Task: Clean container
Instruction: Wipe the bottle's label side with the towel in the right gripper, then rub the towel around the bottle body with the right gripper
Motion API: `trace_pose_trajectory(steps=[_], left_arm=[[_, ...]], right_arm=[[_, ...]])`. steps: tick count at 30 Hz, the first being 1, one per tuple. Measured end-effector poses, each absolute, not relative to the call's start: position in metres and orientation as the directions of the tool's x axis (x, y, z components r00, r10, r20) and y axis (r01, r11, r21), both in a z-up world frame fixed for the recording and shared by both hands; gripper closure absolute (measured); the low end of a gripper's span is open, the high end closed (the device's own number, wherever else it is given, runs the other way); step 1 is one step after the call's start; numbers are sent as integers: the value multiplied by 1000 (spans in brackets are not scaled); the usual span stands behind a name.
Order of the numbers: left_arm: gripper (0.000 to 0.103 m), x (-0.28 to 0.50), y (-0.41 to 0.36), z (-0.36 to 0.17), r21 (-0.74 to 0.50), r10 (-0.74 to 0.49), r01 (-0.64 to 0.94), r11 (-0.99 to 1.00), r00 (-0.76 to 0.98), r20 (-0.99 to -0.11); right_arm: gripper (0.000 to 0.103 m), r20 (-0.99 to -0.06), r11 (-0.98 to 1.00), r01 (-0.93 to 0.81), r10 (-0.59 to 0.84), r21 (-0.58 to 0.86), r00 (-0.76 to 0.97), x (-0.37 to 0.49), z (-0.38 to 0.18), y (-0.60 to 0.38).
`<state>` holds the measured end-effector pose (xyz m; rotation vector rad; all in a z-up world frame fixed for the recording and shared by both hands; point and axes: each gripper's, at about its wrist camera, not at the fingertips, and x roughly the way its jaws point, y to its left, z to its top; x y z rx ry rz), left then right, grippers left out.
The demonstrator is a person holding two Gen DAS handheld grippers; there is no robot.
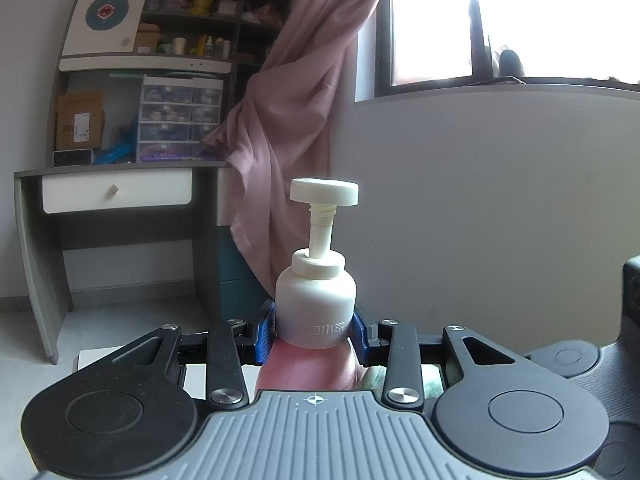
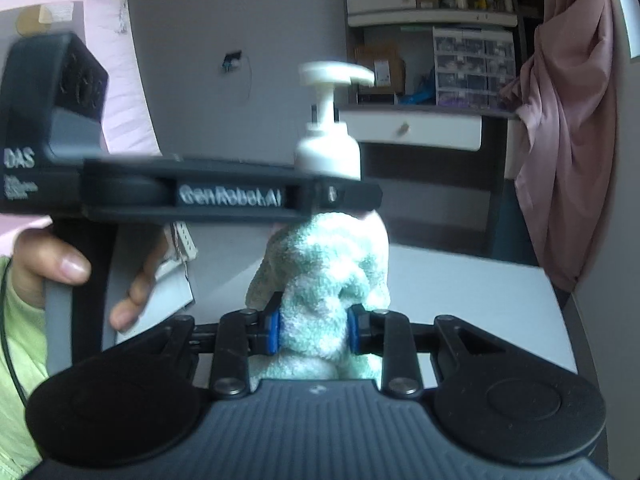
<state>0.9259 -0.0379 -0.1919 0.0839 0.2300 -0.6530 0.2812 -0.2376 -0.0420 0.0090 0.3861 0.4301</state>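
A long pink cloth curtain [image 1: 288,128] hangs down by a dark-framed window [image 1: 432,28] with bright light coming in. Beside the curtain stands a grey wooden desk [image 1: 120,168] with one white drawer [image 1: 116,192] that has a small knob. On the desk sits a clear plastic box of little drawers [image 1: 180,118] full of small things, next to a brown cardboard box [image 1: 80,120]. Above them is a shelf with a yellow toy bear [image 1: 199,4] and some small bottles. A white cupboard door with a blue round picture [image 1: 107,12] is on the left. A pale grey tabletop [image 2: 480,292] lies in front.
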Motion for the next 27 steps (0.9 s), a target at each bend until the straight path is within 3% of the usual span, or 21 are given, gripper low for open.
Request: trace_pose_trajectory(steps=[16,27], left_arm=[[64,922,-42,-193,21,-581,603,798,777,-241],[64,920,-40,-194,21,-578,600,800,779,-243]], right_arm=[[74,-475,902,-415,417,116,775,300,-67,-234],[74,-475,903,-409,418,128,774,304,-67,-237]])
